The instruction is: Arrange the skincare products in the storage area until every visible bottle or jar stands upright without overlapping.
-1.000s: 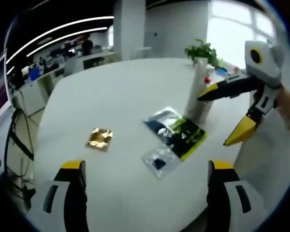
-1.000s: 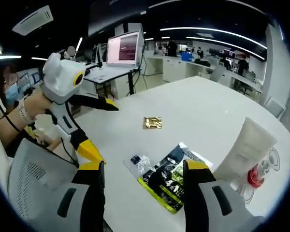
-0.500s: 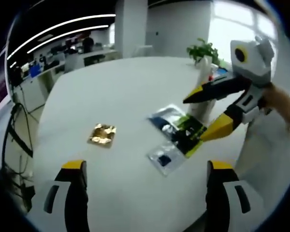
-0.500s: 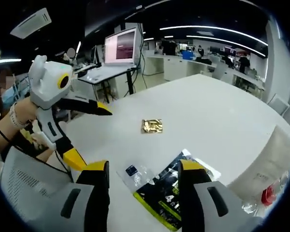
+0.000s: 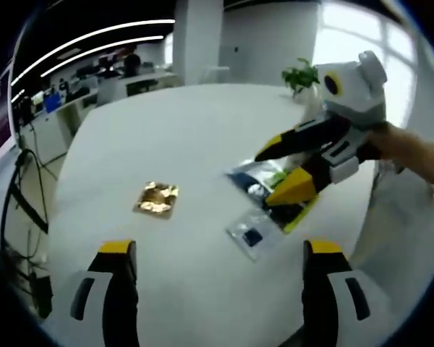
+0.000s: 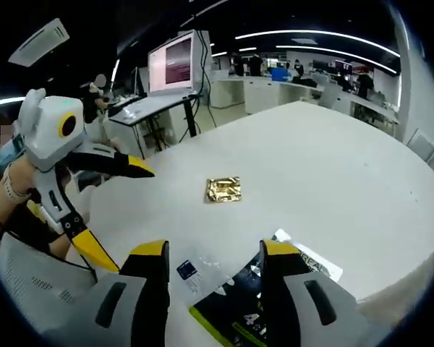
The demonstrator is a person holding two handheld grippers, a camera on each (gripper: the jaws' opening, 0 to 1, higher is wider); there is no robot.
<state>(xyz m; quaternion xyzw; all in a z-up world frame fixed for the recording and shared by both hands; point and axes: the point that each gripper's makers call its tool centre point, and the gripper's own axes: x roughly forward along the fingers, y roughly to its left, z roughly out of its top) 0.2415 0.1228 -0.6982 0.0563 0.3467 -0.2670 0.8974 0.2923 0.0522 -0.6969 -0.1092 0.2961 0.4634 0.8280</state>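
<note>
On the round white table lie a gold sachet, a black and green packet and a small clear sachet with a dark square. My right gripper reaches in from the right, open, with its yellow-tipped jaws just over the black and green packet. My left gripper is open above the near table edge, holding nothing. In the right gripper view the gold sachet lies ahead, and the black and green packet sits between my right gripper's jaws. The left gripper hovers open at left.
A potted plant stands at the table's far side. A monitor sits on a desk beyond the table. A white mesh chair back is near the left gripper. Office desks and people are far behind.
My right gripper has swung in and down over the black and green packet, covering the white tube in the left gripper view. The tube and red item have left the right gripper view.
</note>
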